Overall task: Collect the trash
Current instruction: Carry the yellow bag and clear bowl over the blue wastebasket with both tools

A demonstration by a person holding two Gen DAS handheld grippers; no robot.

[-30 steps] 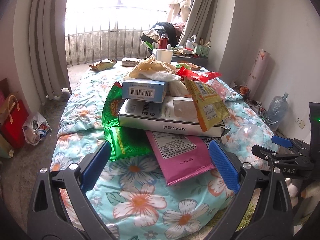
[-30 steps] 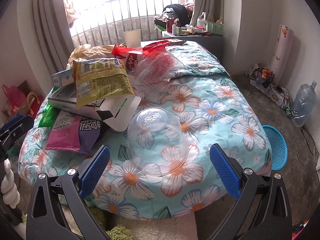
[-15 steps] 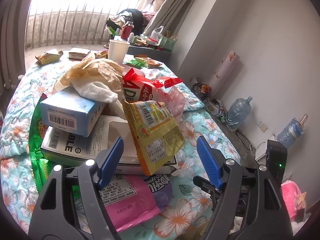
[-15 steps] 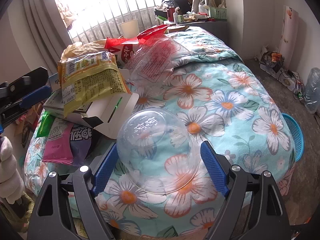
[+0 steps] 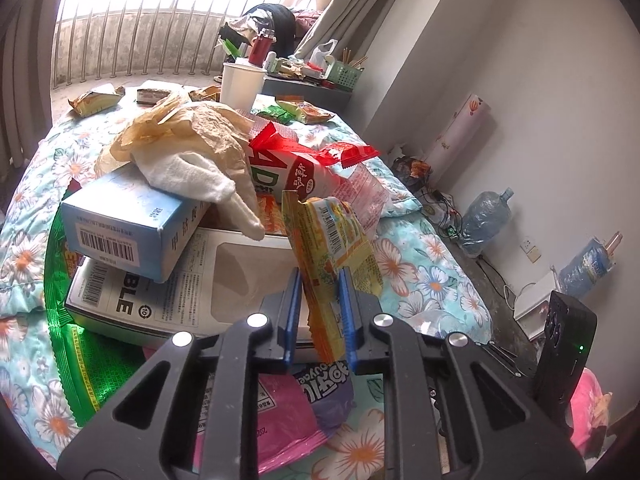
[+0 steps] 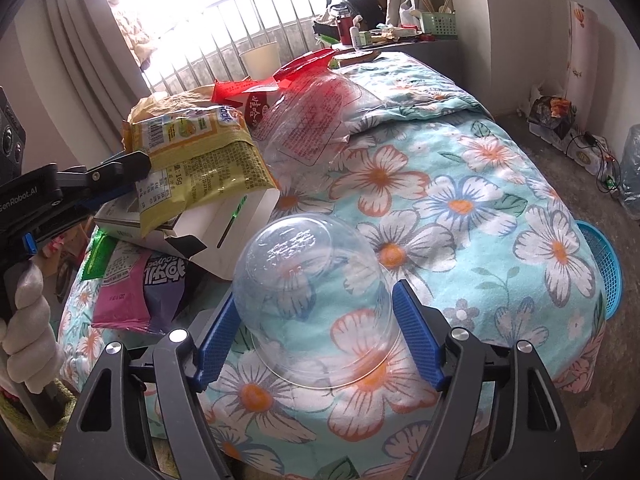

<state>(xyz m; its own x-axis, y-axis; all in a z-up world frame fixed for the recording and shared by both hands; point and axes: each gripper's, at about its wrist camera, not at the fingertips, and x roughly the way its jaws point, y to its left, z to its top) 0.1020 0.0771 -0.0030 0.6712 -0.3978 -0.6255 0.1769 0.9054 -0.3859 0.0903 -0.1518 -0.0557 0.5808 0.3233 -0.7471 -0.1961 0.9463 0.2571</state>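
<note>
R gripper (image 6: 316, 332) low over the floral quilt (image 6: 460, 200), jaws closing w/ an upturned clear plastic bowl (image 6: 312, 292) between the blue pads; pads look right at its sides, can't tell if pressing. L gripper (image 6: 132, 180) at left edge, pinching the yellow snack bag (image 6: 200, 160) atop the pile. Under the bag: white box (image 6: 224, 236), then pink packet (image 6: 120, 300) just beside purple packet (image 6: 168, 280), green wrapper (image 6: 98, 254) at the edge. Behind: red-and-clear wrapper (image 6: 312, 120), white paper cup (image 6: 260, 60). Blue basket (image 6: 604, 264) on floor, right of bed. White-gloved hand (image 6: 28, 320) bottom left.
</note>
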